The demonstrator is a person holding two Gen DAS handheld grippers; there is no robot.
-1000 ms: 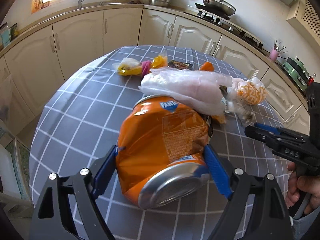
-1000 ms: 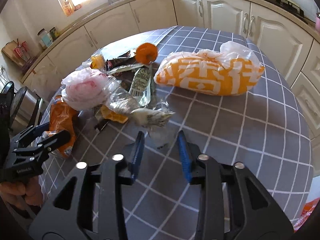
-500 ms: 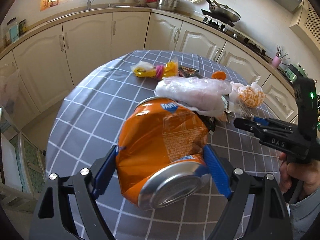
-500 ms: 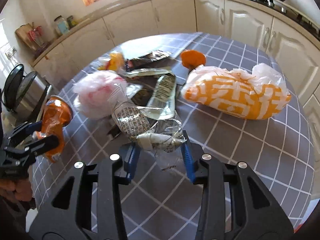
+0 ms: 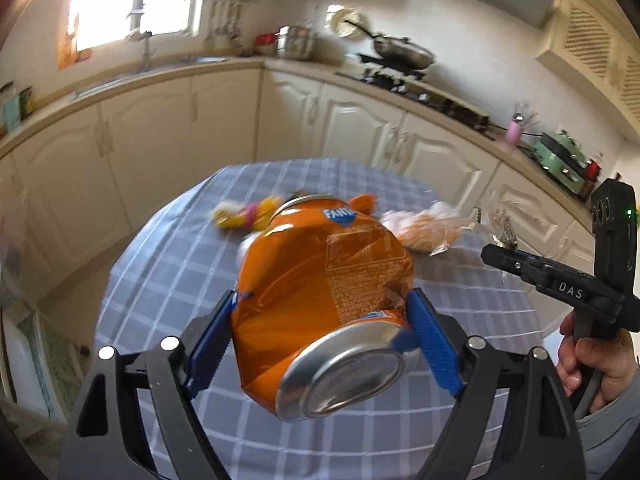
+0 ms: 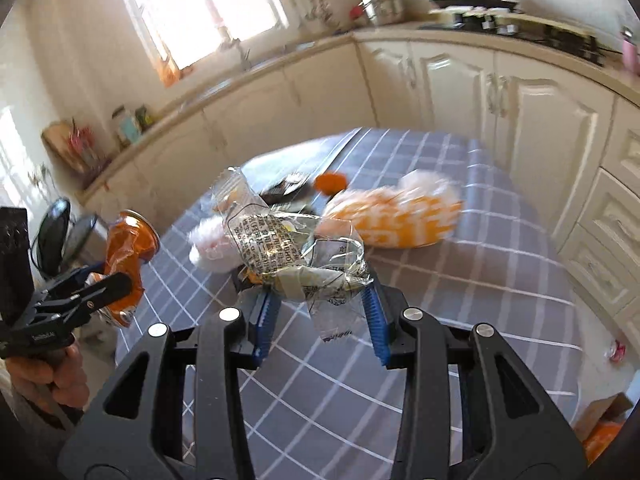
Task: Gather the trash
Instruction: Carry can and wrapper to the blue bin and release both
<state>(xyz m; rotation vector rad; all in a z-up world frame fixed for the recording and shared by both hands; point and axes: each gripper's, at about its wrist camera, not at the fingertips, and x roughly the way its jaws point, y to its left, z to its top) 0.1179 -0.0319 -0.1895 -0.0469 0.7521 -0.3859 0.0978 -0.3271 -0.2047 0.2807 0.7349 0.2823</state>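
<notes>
A crushed orange Fanta can (image 5: 320,280) hangs above the checked table (image 5: 168,264), and my left gripper (image 5: 323,300) is shut on its sides. The right wrist view shows the same can (image 6: 126,248) at the left, in the left gripper (image 6: 100,280). My right gripper (image 6: 318,296) is shut on a crumpled clear plastic wrapper (image 6: 288,248) with black print, held off the table (image 6: 440,300). From the left wrist view the right gripper (image 5: 496,258) stands at the right edge, a hand under it.
On the table lie an orange-and-white bag (image 6: 400,216), a pink-white bag (image 6: 212,248), a small orange fruit (image 6: 330,182), dark wrappers (image 6: 288,192) and a yellow-pink wrapper (image 5: 244,214). White cabinets (image 6: 460,92) curve round behind. An orange box (image 6: 600,432) sits on the floor at the right.
My right gripper closed on the clear wrapper and lifted it off the table. The left gripper rose with the can, and the table now looks farther below.
</notes>
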